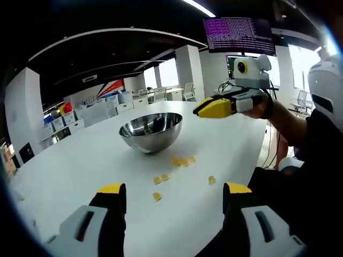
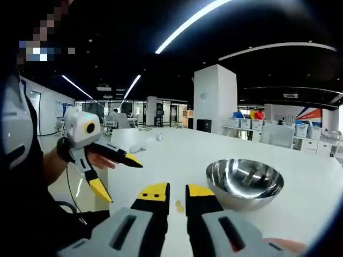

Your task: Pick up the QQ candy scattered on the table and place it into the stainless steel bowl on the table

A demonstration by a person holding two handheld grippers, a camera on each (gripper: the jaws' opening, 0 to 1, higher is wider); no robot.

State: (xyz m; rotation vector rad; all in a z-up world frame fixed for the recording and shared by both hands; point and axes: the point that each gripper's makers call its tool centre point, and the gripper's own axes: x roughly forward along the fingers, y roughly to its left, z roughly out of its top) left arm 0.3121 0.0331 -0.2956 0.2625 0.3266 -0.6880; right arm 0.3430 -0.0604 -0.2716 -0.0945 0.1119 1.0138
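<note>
An open-plan office with white pillars, strip lights and a wall screen lies behind a long white table (image 1: 80, 160), bare enough that the small yellow sweets stand out on it. The stainless steel bowl (image 1: 151, 131) sits in the middle of the left gripper view, slightly above centre, and low right in the right gripper view — within reach of either hand, which suits a drop-off point. The QQ candy (image 1: 182, 160) lies loose just below and right of the bowl in the left gripper view: a small cluster near the bowl's foot, a pair lower down, one piece (image 1: 157, 196) between the jaws' line and another (image 1: 211, 180) off to the right.

The left gripper (image 1: 174, 195) is spread wide with nothing between its tips, apparently lined up above the lowest sweets. The right gripper (image 2: 177, 194) shows its yellow tips nearly together, a narrow gap between them; a speck of yellow sits in that gap, but I cannot tell whether it is held or simply lying on the table beyond. In the left gripper view that gripper hovers at upper right, beside the bowl.
</note>
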